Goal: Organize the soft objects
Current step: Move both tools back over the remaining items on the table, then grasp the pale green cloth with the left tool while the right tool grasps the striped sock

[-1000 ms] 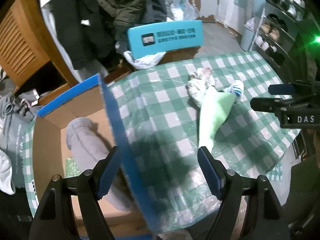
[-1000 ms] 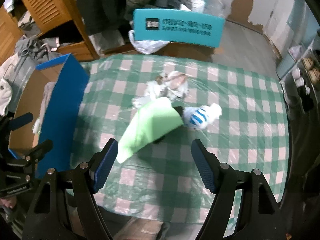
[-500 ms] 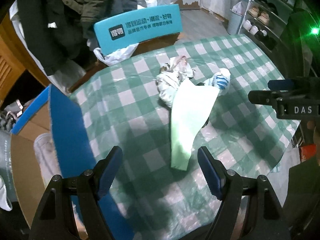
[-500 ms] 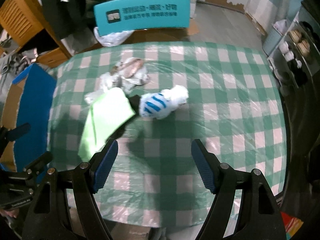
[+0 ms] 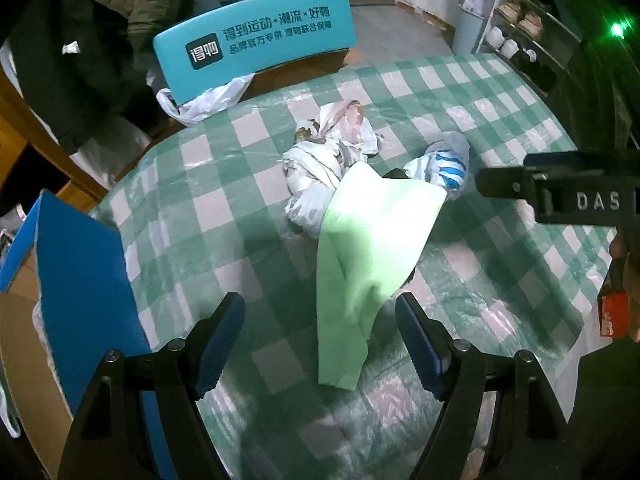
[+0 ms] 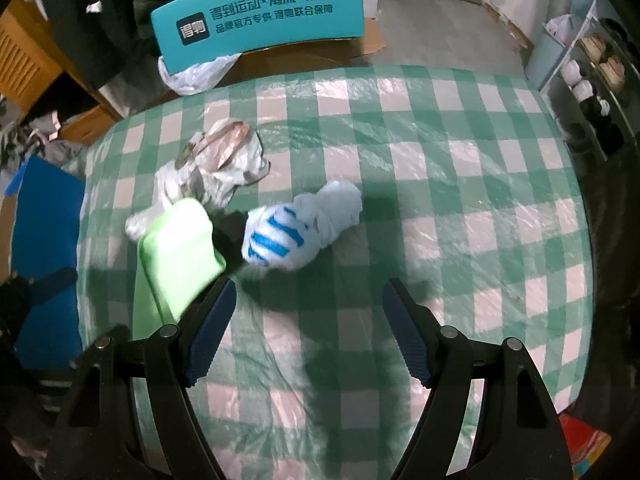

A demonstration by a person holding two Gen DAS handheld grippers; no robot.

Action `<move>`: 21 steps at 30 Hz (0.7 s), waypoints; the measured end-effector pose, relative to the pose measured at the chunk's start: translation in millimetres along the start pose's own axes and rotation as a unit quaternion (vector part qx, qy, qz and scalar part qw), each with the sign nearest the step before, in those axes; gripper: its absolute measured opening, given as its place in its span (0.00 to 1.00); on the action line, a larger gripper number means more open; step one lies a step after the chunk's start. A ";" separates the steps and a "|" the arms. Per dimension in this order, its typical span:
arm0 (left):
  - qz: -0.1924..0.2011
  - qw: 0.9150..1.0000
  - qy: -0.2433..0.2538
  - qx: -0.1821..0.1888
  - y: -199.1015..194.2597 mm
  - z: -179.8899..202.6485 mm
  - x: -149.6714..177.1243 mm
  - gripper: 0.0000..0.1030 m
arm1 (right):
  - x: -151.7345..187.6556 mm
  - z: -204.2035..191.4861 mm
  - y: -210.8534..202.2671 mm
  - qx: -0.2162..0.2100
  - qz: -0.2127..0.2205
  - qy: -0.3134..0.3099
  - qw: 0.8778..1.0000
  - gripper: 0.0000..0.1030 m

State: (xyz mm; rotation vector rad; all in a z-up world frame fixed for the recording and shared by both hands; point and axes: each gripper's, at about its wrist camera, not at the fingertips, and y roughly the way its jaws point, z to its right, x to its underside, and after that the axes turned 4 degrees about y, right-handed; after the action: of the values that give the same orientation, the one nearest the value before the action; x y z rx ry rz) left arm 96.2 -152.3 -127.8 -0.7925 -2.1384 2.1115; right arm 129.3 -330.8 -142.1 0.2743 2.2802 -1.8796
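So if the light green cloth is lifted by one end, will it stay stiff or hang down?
The light green cloth probably hangs down: it already drapes over the things beneath it. It looks thin, so likely light. It may slide on the shiny plastic table cover.

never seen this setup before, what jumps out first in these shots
The bright green cloth draped over the small heap in the middle of the green checked tablecloth catches the eye first, with a white bundle with blue stripes right beside it. Behind the table stands a teal chair back with white lettering, and a blue-edged cardboard box sits at the table's left edge.
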 end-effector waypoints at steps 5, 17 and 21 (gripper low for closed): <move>-0.002 1.000 0.005 -0.001 8.3 -1.2 -5.6 0.76 | -14.0 -0.7 12.3 0.000 0.000 0.014 1.000 0.73; -0.012 0.999 0.013 0.027 24.5 -8.0 -9.9 0.76 | -31.0 -3.1 55.9 0.024 -0.025 0.018 0.999 0.73; -0.021 0.998 0.011 0.054 27.5 -7.7 -10.4 0.77 | -25.5 -0.3 58.8 0.032 -0.036 0.010 0.999 0.73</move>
State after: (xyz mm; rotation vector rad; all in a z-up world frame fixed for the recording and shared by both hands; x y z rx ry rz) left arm 117.1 -150.6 -149.8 -0.7502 -1.9934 2.1645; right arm 168.7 -320.3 -191.5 0.2235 2.2741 -1.9970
